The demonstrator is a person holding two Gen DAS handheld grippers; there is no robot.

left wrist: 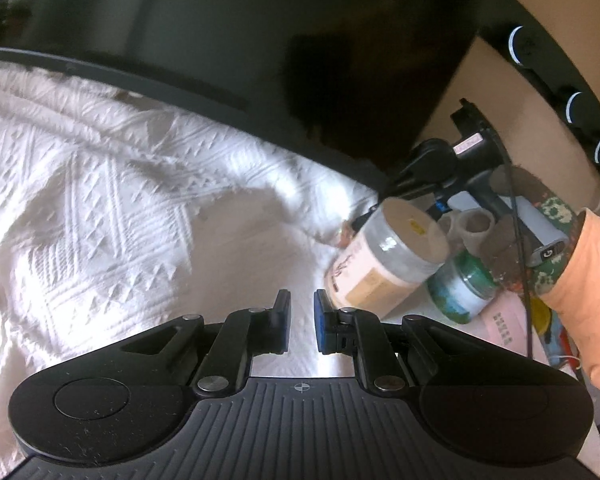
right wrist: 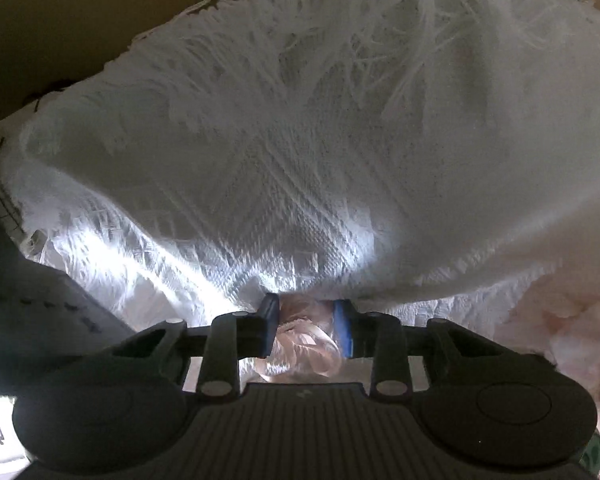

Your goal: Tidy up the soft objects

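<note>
Between right gripper (right wrist: 306, 330) fingers: bunched edge of white fringed throw (right wrist: 300, 152), clamped, fabric fanning toward 12 o'clock. Left gripper (left wrist: 302, 326) parted, empty, throw at 10 o'clock. Step: probably lifting for folding. Next: left grabs second corner.

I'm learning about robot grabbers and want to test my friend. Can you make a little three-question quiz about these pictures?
1. True or false: the right gripper is pinching a bunch of the white blanket.
2. What is between the left gripper's fingers? A) a jar B) nothing C) a cable
3. Fill in: the jar with the tan lid lies tipped beside a jar whose label is ____ and blue.

Key
1. True: fabric is bunched between its pads.
2. B: the fingers stand slightly apart over the blanket, holding nothing.
3. Green.
</note>
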